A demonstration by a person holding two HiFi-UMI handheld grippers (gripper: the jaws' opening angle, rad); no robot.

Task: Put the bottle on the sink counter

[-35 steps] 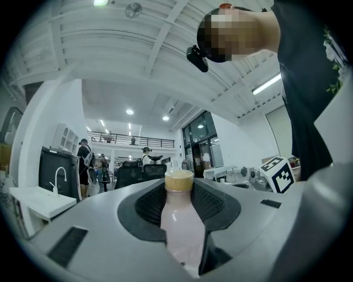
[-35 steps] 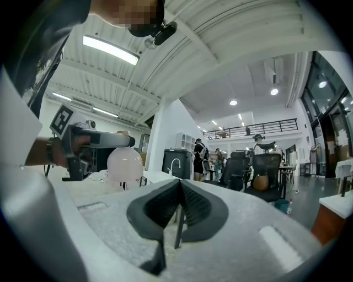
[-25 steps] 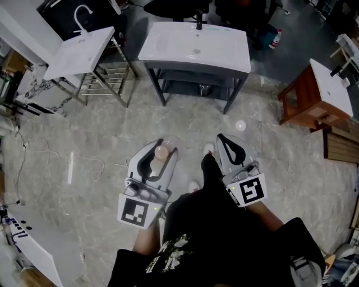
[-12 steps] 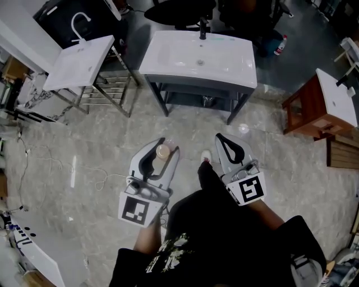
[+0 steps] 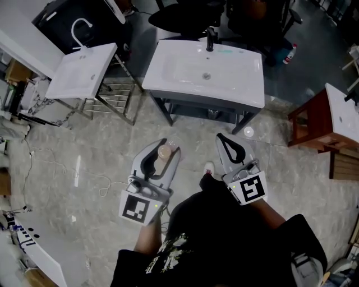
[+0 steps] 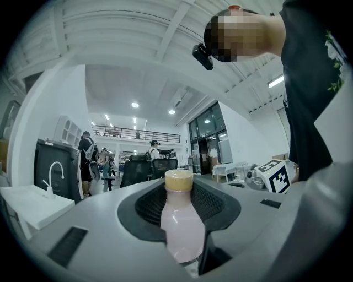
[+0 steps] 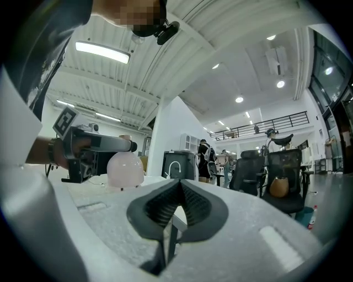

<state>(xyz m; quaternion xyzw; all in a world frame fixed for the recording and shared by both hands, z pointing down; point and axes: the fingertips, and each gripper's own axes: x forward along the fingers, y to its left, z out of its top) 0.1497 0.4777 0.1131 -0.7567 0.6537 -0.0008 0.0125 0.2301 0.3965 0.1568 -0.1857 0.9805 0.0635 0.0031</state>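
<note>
A pale pink bottle (image 5: 164,152) with a tan cap stands upright between the jaws of my left gripper (image 5: 167,148), which is shut on it. In the left gripper view the bottle (image 6: 179,228) fills the gap between the dark pads of the left gripper (image 6: 180,190). My right gripper (image 5: 221,138) is held level beside it, shut with nothing in it; its pads meet in the right gripper view (image 7: 179,184), where the bottle (image 7: 124,168) shows at the left. The white sink counter (image 5: 247,84) with a black tap (image 5: 211,37) stands ahead on a dark frame.
A second white basin (image 5: 81,70) on a metal rack stands at the left. At the right is a brown wooden stand (image 5: 308,120) with a white top. Dark office chairs (image 5: 185,17) are behind the sink. A thin cable (image 5: 95,179) lies on the grey floor.
The sink counter has come nearer and lower in the head view. Both grippers keep their places in front of the person, and the left one still holds the bottle.
</note>
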